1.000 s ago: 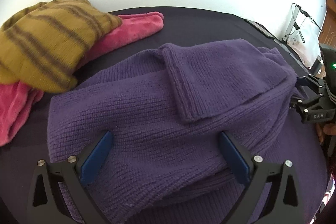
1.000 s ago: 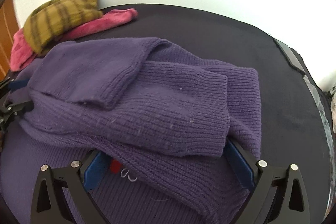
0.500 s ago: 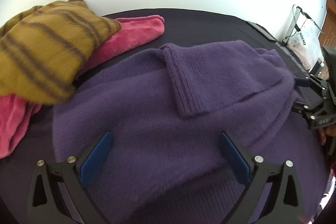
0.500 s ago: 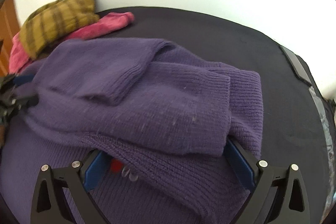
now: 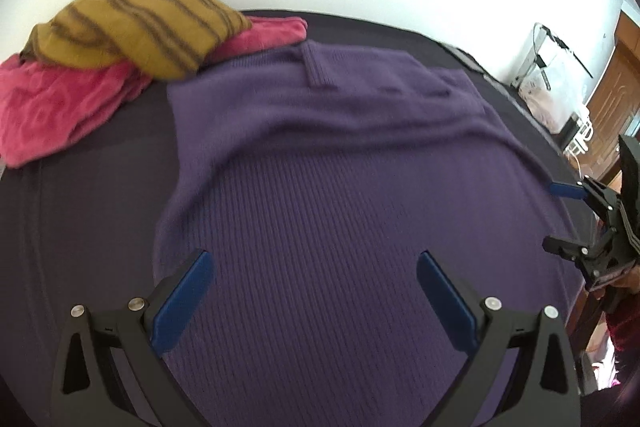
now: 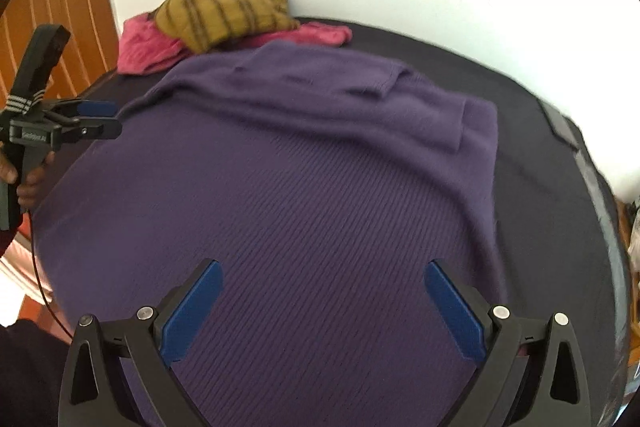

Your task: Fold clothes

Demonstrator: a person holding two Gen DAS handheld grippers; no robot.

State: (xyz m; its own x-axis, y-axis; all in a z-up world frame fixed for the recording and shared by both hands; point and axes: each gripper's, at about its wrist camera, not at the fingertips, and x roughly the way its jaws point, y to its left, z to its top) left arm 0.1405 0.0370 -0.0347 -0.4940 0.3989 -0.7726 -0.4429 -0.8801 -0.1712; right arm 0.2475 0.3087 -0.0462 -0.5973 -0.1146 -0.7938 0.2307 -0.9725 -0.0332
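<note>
A purple knit sweater (image 5: 328, 211) (image 6: 288, 195) lies spread on the dark table (image 5: 80, 211), its sleeves folded across the far part. My left gripper (image 5: 313, 257) hovers open over the sweater's near ribbed body, with nothing between its blue pads. My right gripper (image 6: 323, 267) is likewise open above the sweater's near right part. In the left wrist view the right gripper (image 5: 560, 219) shows at the sweater's right edge. From the right wrist camera, the left gripper (image 6: 102, 119) appears at the sweater's left edge, held by a hand (image 6: 24, 187).
A mustard striped garment (image 5: 140, 27) (image 6: 224, 15) rests on a pink towel (image 5: 60, 107) (image 6: 148, 47) at the back left, against the white wall. A flat dark object (image 6: 560, 125) lies near the table's right edge. A wire stand with a bag (image 5: 548, 67) and wooden doors (image 5: 612, 99) lie beyond.
Both grippers have drawn back and up from under the folded sleeves. The sweater now lies flatter, with the sleeves farther off and bare ribbed body under the fingers.
</note>
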